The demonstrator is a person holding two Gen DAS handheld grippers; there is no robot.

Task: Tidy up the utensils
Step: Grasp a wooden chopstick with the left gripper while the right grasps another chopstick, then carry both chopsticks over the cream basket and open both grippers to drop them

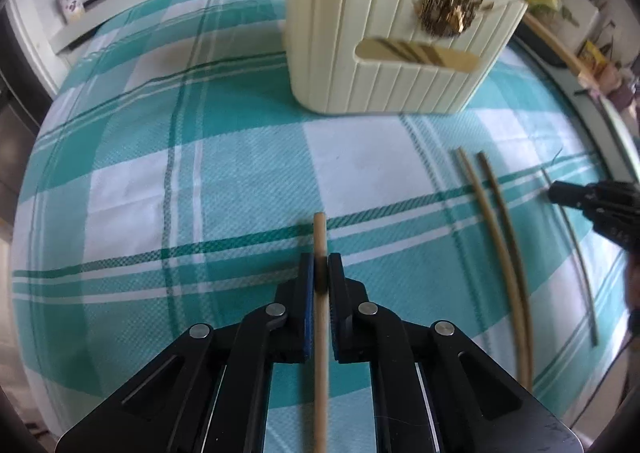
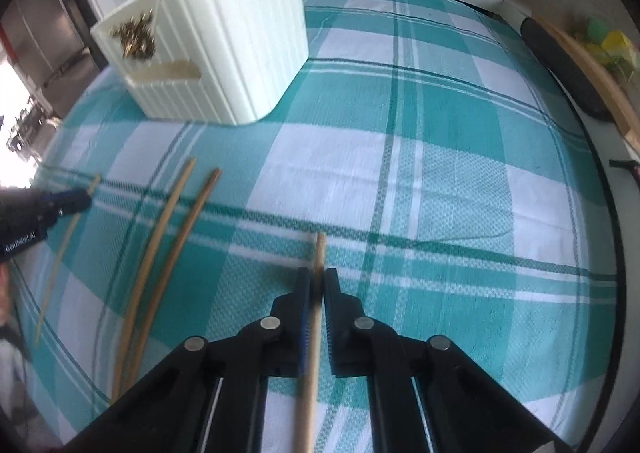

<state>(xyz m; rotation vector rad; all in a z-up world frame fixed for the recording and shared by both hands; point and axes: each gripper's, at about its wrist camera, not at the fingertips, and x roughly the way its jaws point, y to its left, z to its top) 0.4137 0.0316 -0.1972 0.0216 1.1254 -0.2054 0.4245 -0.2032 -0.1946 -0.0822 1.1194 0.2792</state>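
Note:
My left gripper point(image 1: 320, 259) is shut on a pale wooden chopstick point(image 1: 320, 229), whose tip pokes out past the pads just above the teal checked tablecloth point(image 1: 160, 173). My right gripper point(image 2: 317, 273) is likewise shut on a second chopstick point(image 2: 320, 249). Each gripper shows at the edge of the other's view: the right gripper point(image 1: 560, 193) and the left gripper point(image 2: 76, 199). Between them two loose chopsticks point(image 1: 496, 237) point(image 2: 168, 237) lie side by side on the cloth. A cream ribbed utensil holder point(image 1: 360, 73) point(image 2: 224, 53) stands further back, with small gold pieces point(image 1: 444, 9) in one compartment.
A flat wooden piece point(image 1: 416, 53) rests in the holder's front slot. Jars and bottles point(image 1: 72, 1) line a counter at the back left. A wooden strip point(image 2: 592, 69) and a dark long object point(image 2: 560, 65) border the table's right side.

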